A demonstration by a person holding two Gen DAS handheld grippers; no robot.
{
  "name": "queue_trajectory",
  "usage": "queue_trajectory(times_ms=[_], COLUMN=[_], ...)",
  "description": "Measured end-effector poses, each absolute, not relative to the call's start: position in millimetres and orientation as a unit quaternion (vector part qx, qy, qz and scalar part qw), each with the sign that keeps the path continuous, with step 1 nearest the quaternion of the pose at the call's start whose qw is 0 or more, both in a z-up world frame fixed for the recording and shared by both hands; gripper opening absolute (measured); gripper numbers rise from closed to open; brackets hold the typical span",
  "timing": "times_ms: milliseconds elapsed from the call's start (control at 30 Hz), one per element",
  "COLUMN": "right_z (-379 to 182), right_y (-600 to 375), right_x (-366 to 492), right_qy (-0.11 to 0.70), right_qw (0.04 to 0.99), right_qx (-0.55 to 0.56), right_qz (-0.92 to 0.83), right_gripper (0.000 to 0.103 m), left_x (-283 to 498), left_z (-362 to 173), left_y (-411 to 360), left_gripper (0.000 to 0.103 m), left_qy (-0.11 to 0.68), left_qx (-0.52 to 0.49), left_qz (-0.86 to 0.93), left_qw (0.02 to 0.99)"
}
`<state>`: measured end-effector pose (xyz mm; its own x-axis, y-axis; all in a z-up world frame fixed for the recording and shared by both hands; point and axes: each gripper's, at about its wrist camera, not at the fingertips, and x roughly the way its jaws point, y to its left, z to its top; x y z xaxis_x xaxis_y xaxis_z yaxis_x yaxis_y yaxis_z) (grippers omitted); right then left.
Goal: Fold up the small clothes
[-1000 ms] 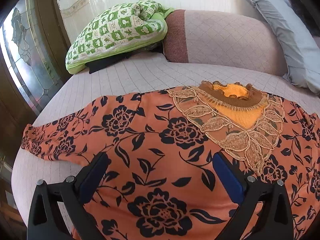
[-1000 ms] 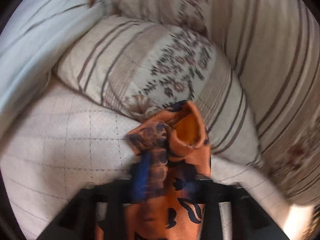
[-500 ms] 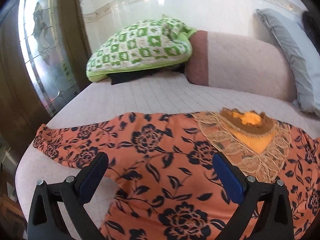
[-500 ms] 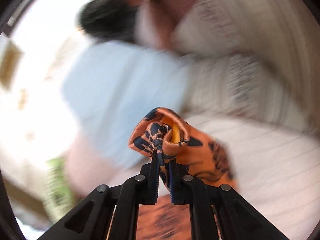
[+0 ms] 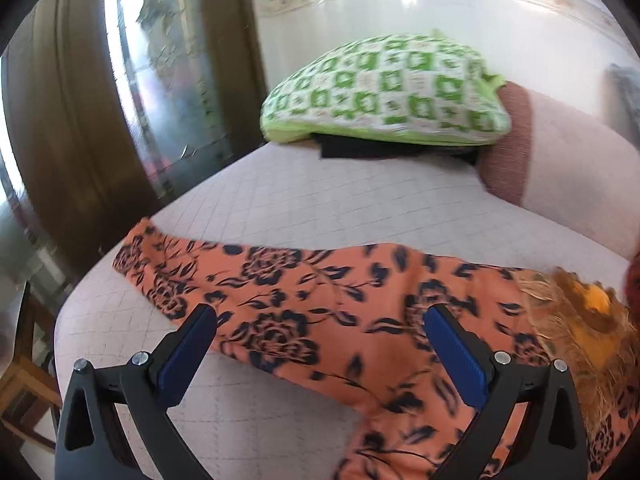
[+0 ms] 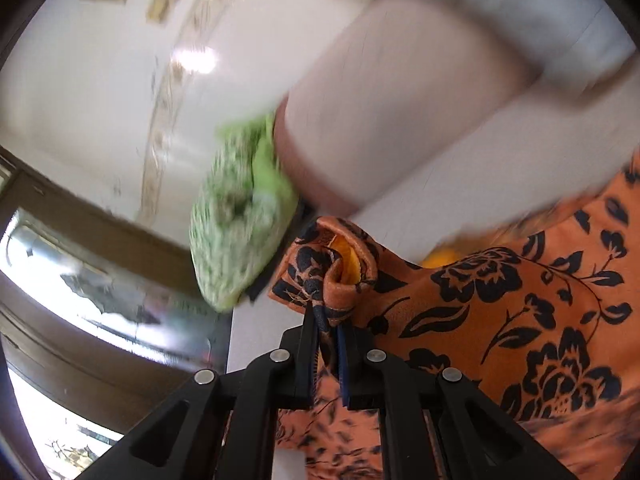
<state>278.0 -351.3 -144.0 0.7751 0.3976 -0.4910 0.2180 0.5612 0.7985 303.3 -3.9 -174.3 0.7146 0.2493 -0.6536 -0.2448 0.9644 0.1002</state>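
Note:
An orange top with black flowers (image 5: 312, 312) lies spread on the pale quilted bed (image 5: 320, 208). Its left sleeve stretches toward the bed's left edge, and its lace neckline (image 5: 576, 304) is at the right. My left gripper (image 5: 320, 340) is open and empty, hovering above the sleeve and shoulder area. My right gripper (image 6: 328, 328) is shut on the cuff of the other sleeve (image 6: 332, 268) and holds it lifted over the top's body (image 6: 520, 304). The right wrist view is blurred.
A green and white checked pillow (image 5: 388, 92) lies on a dark item at the bed's far side, also in the right wrist view (image 6: 240, 232). A pink and brown bolster (image 5: 560, 160) is at the right. A wooden door with glass (image 5: 120, 120) stands left.
My right gripper has swung the held sleeve cuff up and across, from the striped pillows toward the top's body. My left gripper has shifted left, over the left sleeve, still open.

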Motion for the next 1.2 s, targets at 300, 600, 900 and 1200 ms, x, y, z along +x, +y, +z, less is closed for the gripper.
queue_trajectory(times_ms=[300, 600, 900, 1200], right_z=[-227.6, -197.5, -233.4, -281.9], right_y=[-228.3, -245.8, -263.8, -214.3], right_x=[351.5, 318.3, 336.5, 372.4], right_qy=[0.459, 0.416, 0.407, 0.487], right_qw=[0.789, 0.819, 0.826, 0.808], right_qx=[0.404, 0.357, 0.374, 0.32], right_qz=[0.054, 0.172, 0.109, 0.089], right_gripper=[0.027, 0.068, 0.037, 0.035], left_x=[311.9, 316.6, 319.1, 312.1], left_z=[-178.2, -178.6, -186.9, -205.1], left_y=[38.2, 61.3, 137.0, 250.5], left_gripper=[0.103, 0.103, 0.103, 0.103], left_qy=[0.367, 0.376, 0.399, 0.417], left_qx=[-0.026, -0.034, -0.114, -0.227], left_qz=[0.17, 0.208, 0.278, 0.338], left_qw=[0.914, 0.902, 0.866, 0.813])
